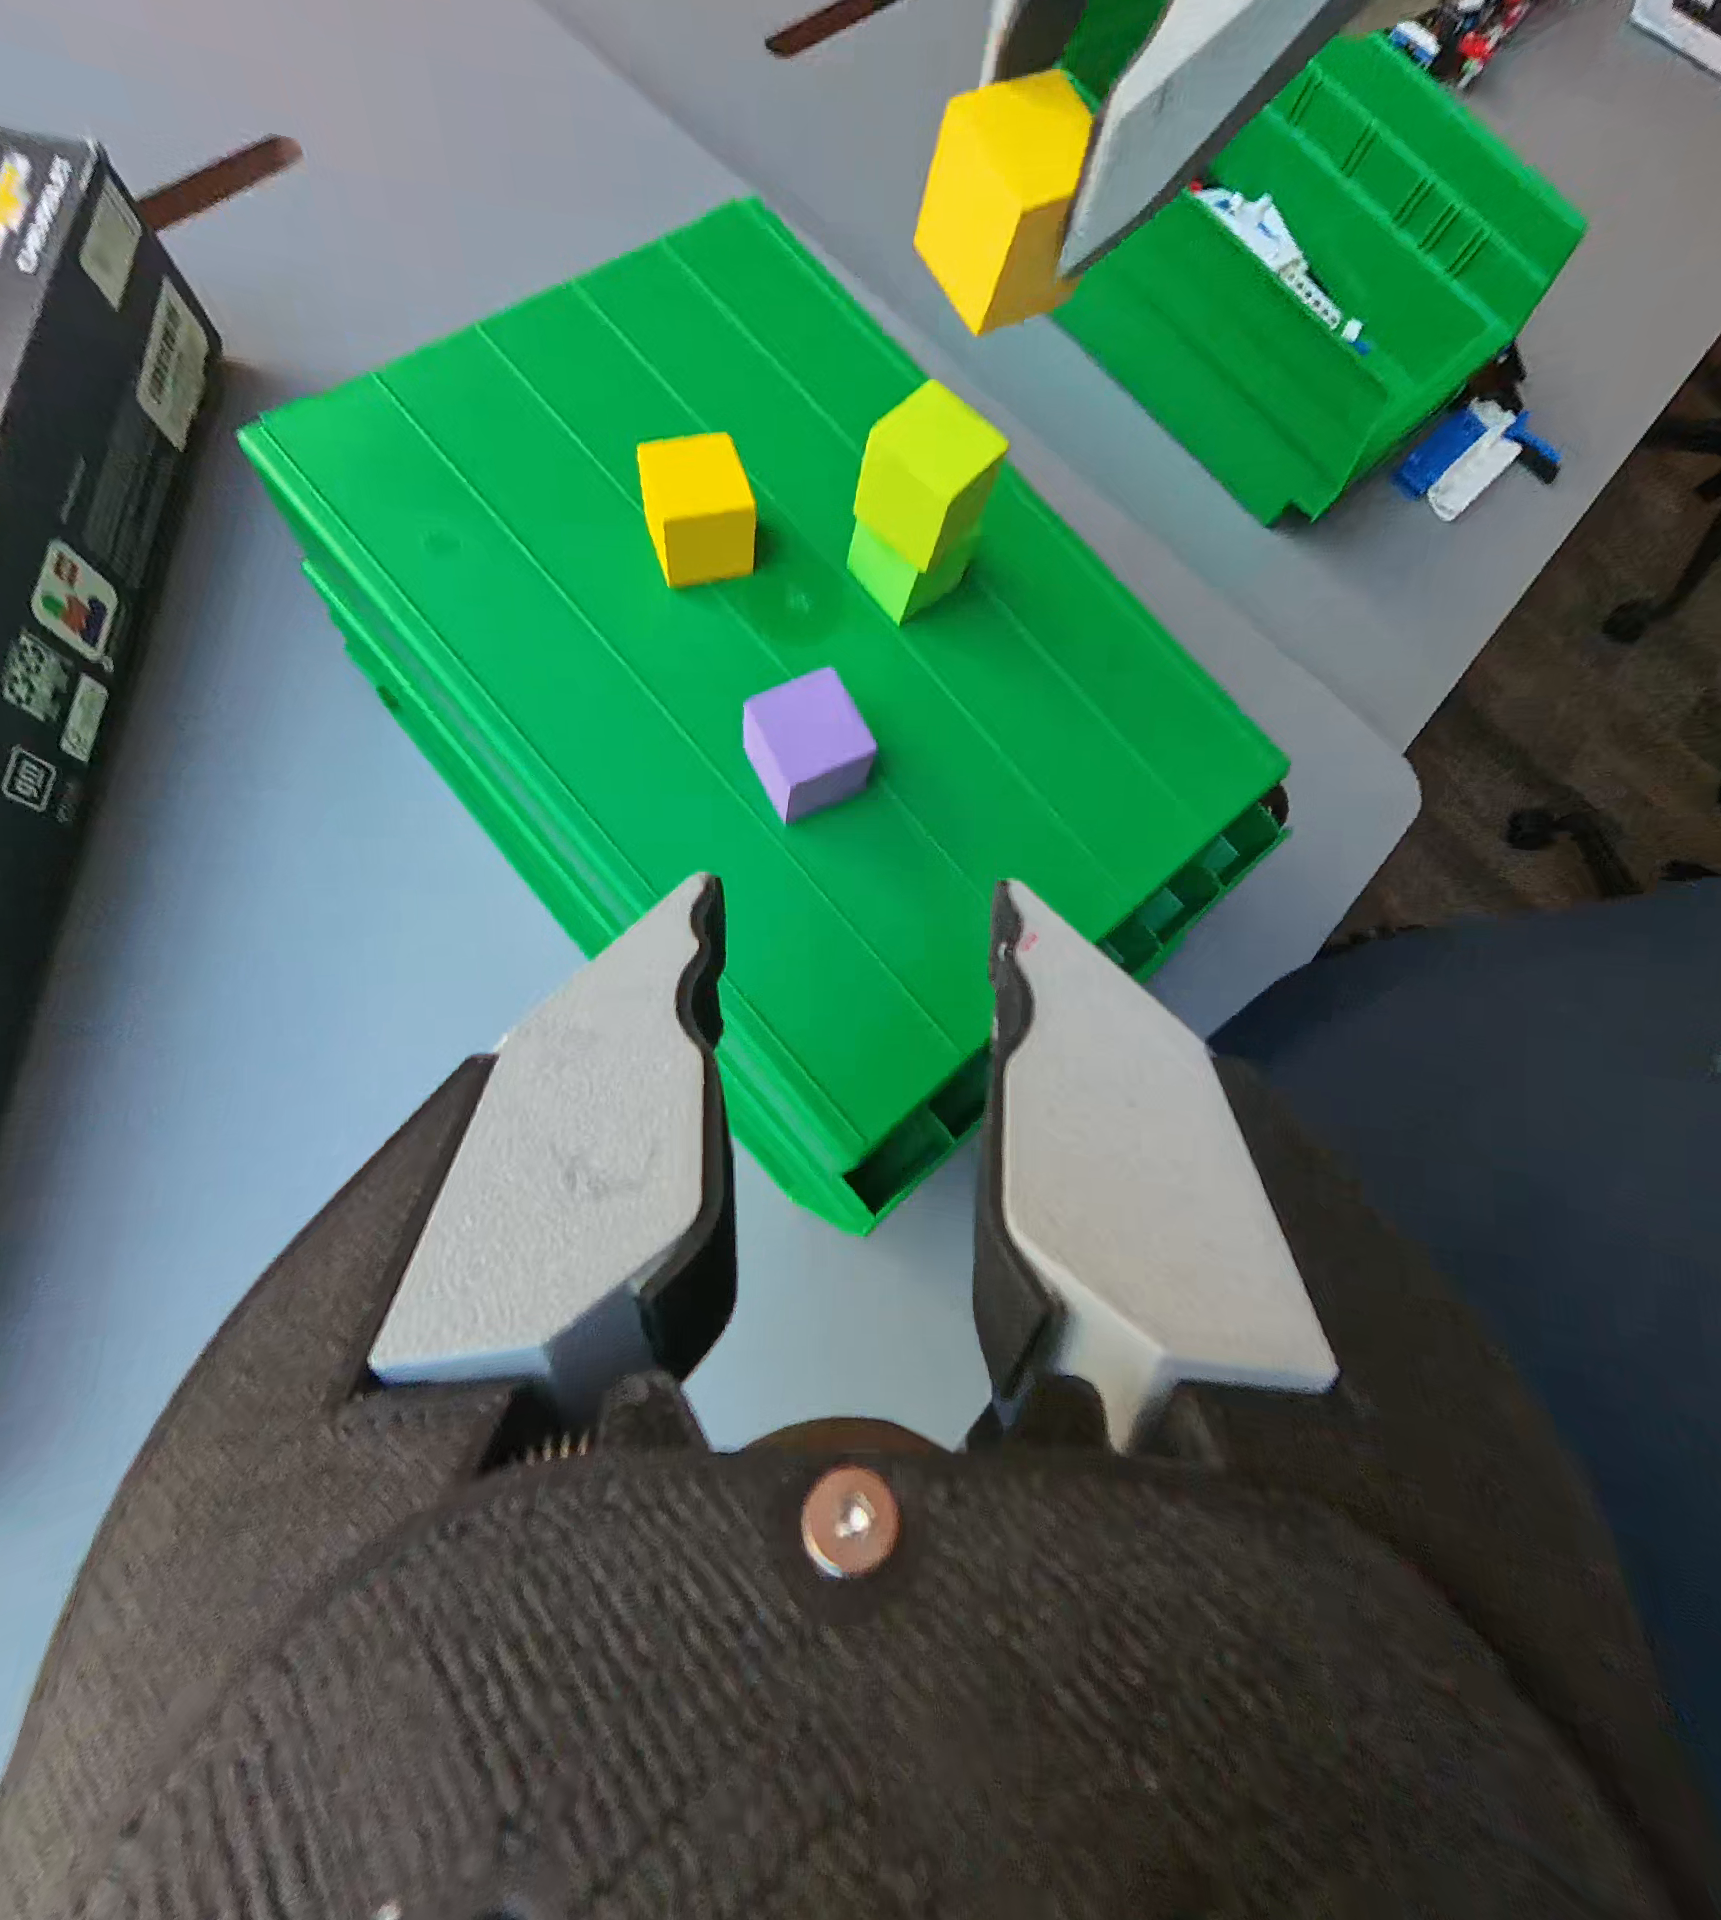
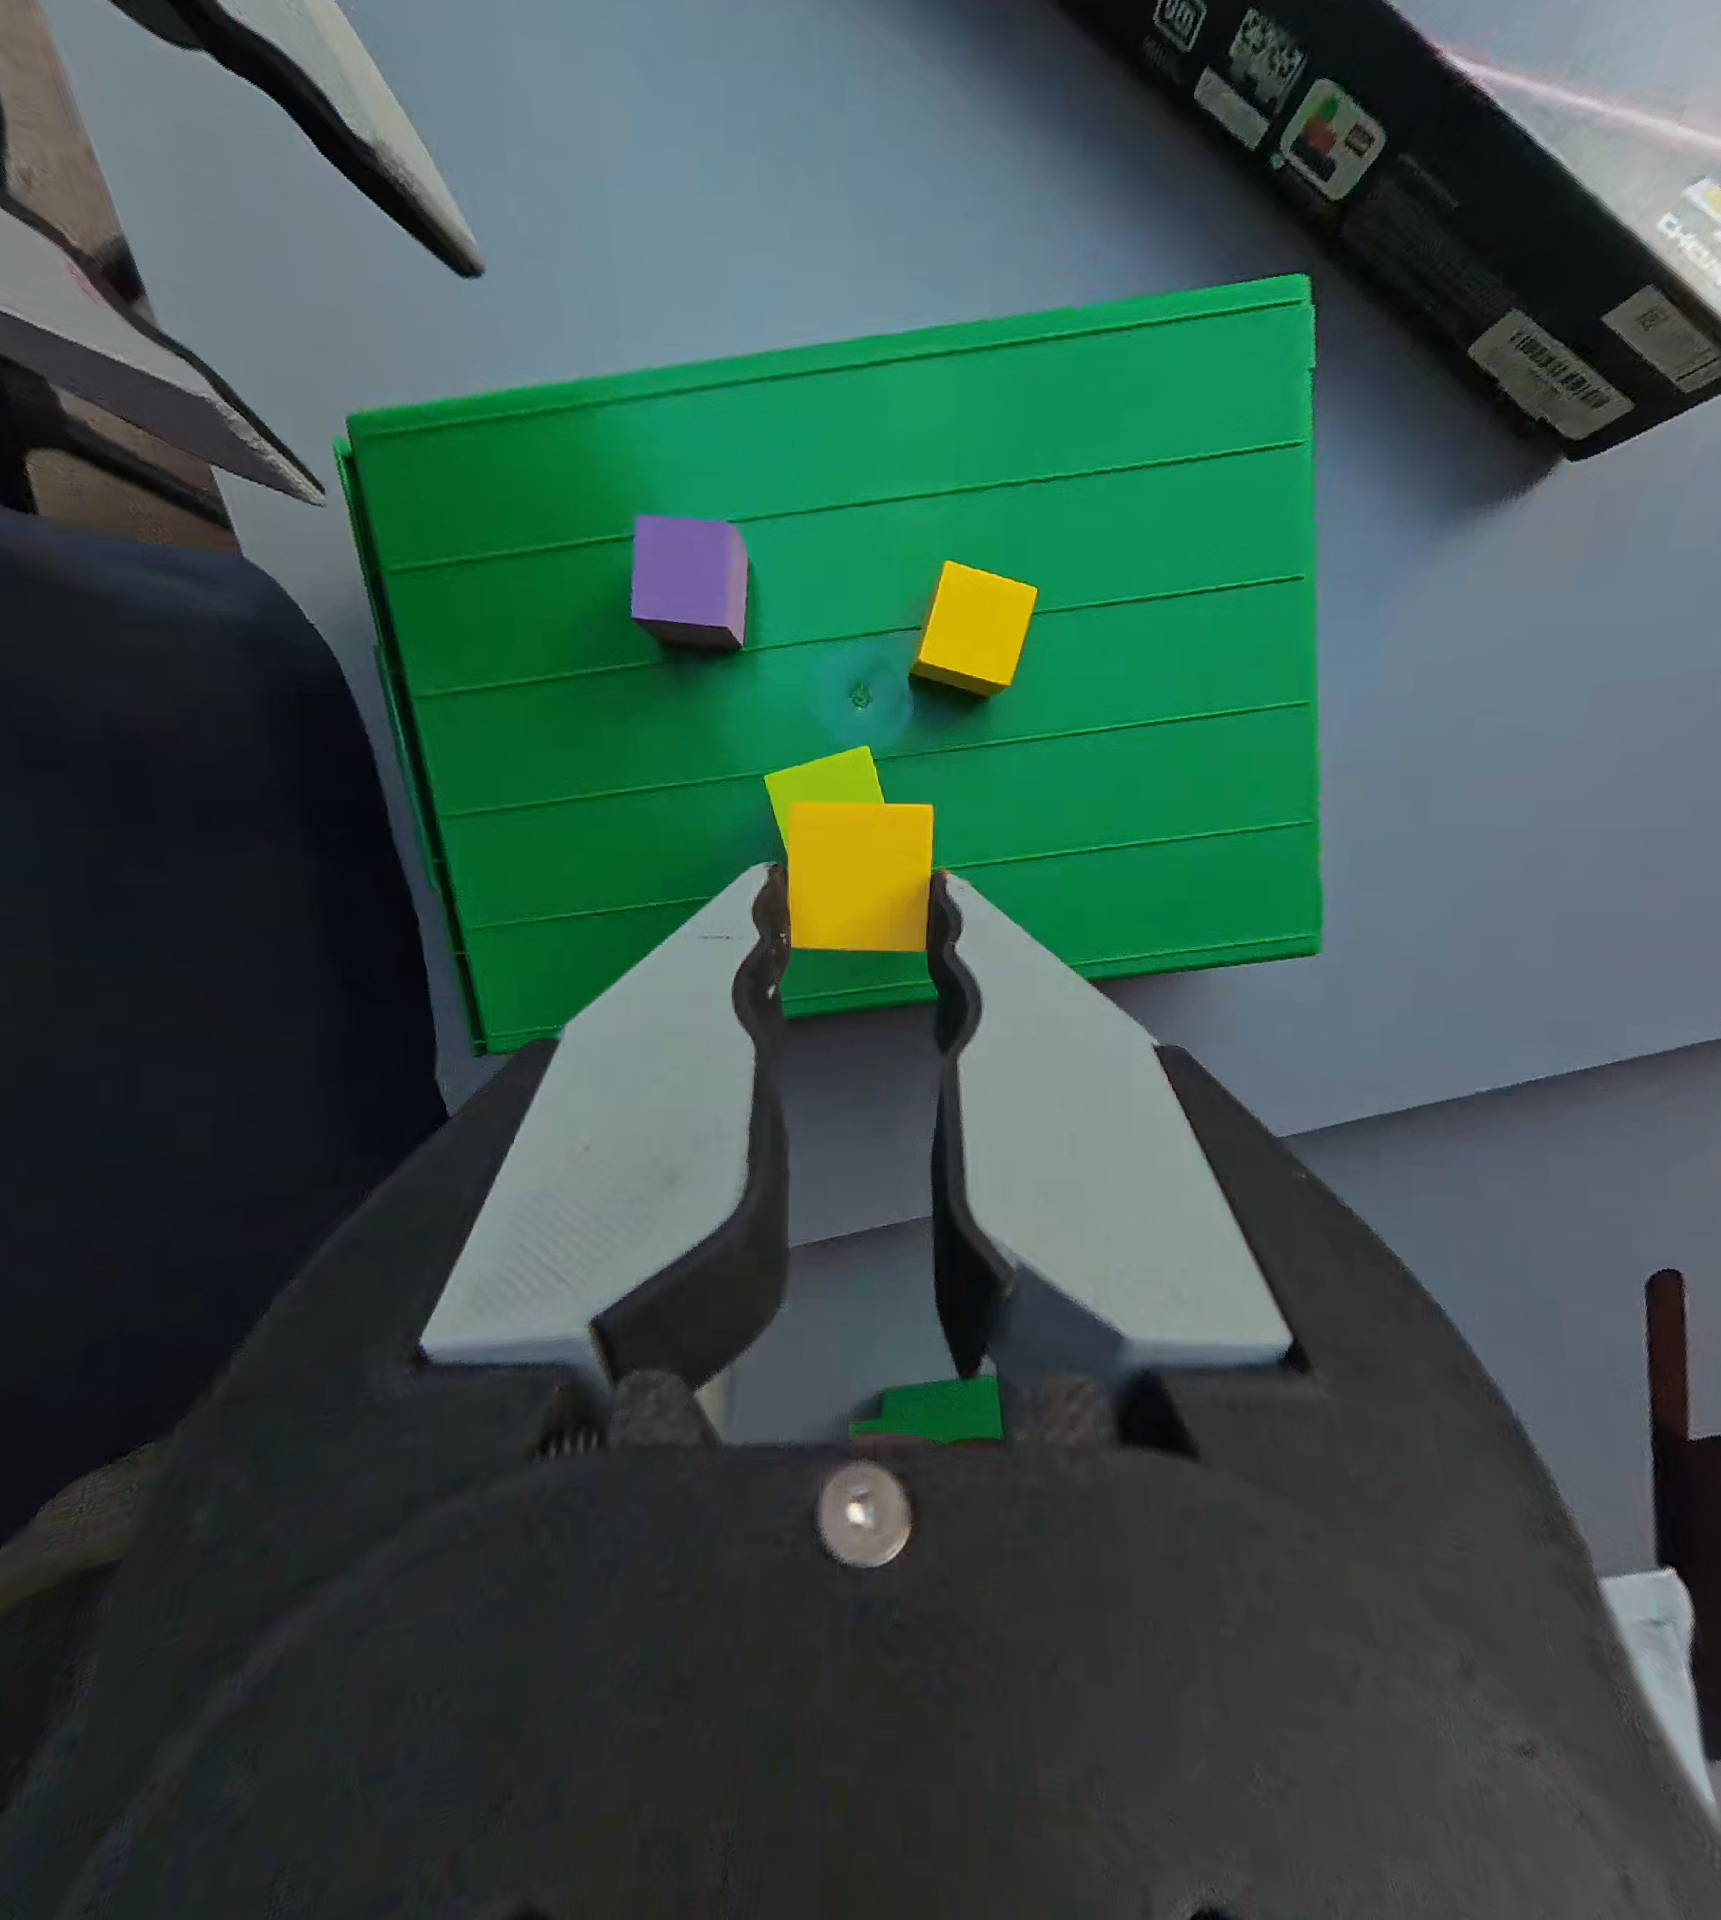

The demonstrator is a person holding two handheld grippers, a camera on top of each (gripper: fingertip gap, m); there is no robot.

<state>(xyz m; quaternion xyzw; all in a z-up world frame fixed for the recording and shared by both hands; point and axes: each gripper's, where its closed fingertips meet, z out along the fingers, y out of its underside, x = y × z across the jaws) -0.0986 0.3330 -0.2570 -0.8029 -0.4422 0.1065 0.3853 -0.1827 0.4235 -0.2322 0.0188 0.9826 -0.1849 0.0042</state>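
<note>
My right gripper (image 2: 858, 894) is shut on a yellow cube (image 2: 861, 878) and holds it in the air above a green ribbed tray (image 2: 1147, 520); it also shows in the left wrist view (image 1: 1001, 203). Just beyond it stands a stack of two lime-green cubes (image 1: 923, 499), whose top shows in the right wrist view (image 2: 820, 779). A second yellow cube (image 1: 695, 509) and a purple cube (image 1: 809, 743) rest on the tray (image 1: 544, 416). My left gripper (image 1: 856, 914) is open and empty over the tray's near end, short of the purple cube.
A black printed box (image 1: 35, 582) lies left of the tray. A second green bin (image 1: 1355, 312) with white and blue parts stands at the far right. The grey table's edge (image 1: 1396, 769) drops to a dark patterned floor. A dark sleeve (image 2: 108, 935) is at the left. The gap from one gripper's tips to the other's is roughly 15 cm.
</note>
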